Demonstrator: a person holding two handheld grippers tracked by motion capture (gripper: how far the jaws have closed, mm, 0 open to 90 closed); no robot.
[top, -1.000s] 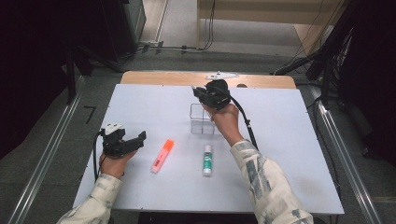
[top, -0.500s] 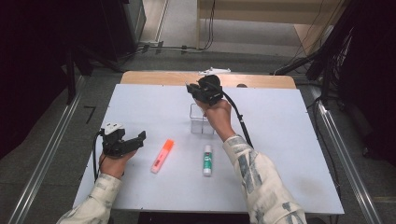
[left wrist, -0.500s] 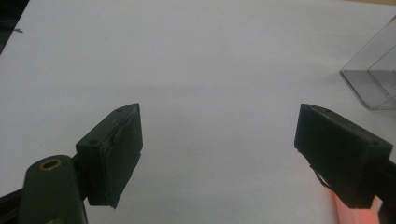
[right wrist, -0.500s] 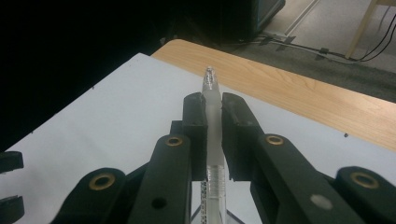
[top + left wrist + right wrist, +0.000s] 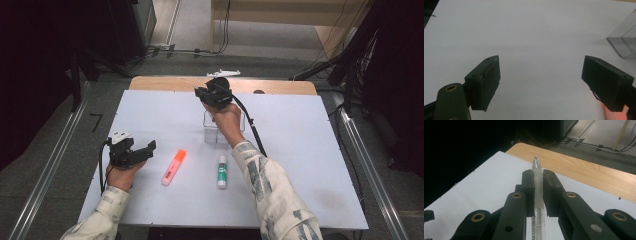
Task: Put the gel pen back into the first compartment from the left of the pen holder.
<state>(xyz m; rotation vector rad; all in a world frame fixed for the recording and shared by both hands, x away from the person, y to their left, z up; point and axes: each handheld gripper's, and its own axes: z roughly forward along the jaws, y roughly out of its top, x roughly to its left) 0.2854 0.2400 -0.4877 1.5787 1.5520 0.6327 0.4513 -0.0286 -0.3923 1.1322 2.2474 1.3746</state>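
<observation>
Presently: right gripper (image 5: 538,187) pinching clear pen (image 5: 537,173) lengthwise, aloft above clear box (image 5: 220,131), likely for stowing; left gripper (image 5: 541,82) spread, idle, near highlighter (image 5: 173,167).

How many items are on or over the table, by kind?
Pens: 1, clear pen clamped in the right gripper
Highlighters: 1, orange highlighter
Glue sticks: 1, glue stick
Clear boxes: 1, clear box
Total: 4

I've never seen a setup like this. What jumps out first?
The right hand-held gripper, raised over the clear box mid-table, clamps a clear pen. Nearer the person lie an orange highlighter and a glue stick, while the left hand-held gripper gapes empty.
</observation>
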